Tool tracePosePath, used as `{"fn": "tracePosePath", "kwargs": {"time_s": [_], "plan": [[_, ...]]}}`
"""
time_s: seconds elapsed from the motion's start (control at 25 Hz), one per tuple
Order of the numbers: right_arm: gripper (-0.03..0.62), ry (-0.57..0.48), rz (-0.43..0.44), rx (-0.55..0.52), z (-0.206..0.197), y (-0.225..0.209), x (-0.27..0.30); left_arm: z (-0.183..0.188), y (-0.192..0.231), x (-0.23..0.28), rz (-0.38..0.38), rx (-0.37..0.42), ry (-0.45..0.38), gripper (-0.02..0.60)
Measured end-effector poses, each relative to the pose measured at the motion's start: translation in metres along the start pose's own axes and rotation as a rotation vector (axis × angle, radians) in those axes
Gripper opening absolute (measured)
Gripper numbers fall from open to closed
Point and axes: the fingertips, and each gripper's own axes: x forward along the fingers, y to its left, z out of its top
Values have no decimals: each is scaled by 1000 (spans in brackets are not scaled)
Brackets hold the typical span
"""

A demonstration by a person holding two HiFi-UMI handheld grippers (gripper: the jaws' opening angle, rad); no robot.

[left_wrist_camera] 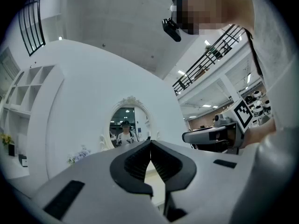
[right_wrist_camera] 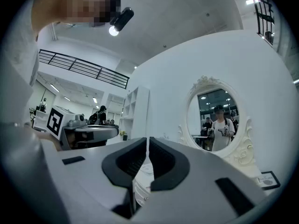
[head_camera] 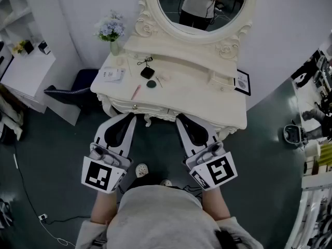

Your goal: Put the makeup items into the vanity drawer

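A cream vanity table [head_camera: 207, 105] with an oval mirror [head_camera: 199, 4] stands ahead in the head view. On its top lie a pink stick [head_camera: 135, 92], a dark round compact [head_camera: 151, 84], a black square case [head_camera: 148, 72] with a cord, and a pale packet [head_camera: 112, 75]. The drawer front [head_camera: 136, 108] under the top is closed. My left gripper [head_camera: 129, 118] and right gripper [head_camera: 181, 120] hang side by side just before the table's front edge, both shut and empty. In the gripper views the jaws meet tip to tip, left gripper [left_wrist_camera: 150, 143], right gripper [right_wrist_camera: 147, 139].
A vase of pale flowers [head_camera: 111, 30] stands at the table's back left. A small framed card [head_camera: 242, 82] leans at its right end. A blue seat [head_camera: 78, 87] sits left of the table, a white shelf unit [head_camera: 28, 66] further left. Cables [head_camera: 31, 201] trail on the floor.
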Motion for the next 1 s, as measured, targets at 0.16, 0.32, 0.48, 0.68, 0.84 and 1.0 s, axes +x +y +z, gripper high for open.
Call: {"fn": "tracePosePath", "kwargs": {"time_s": [0.16,0.32,0.48,0.68,0.84,1.0], "plan": [[31,-4,-1,3,1,2,4,19,7,5,21,-10,-92,15],[31,-6,-8,2,1,1,13,17,14,8,14,-14,-95,15],[31,-3,-14,-3,-1,-1,23,14,25,13,9,-19,-97,15],[31,-17,-39,14,-4,-5,42,9,44,20,2,-27,-105,15],[31,-24,-70,36,-8,-13,59,6,64,27,-1,-42,-116,15],[31,-27,-71,55,-12,-14,76,0,86,34,-6,-57,-114,15]]}}
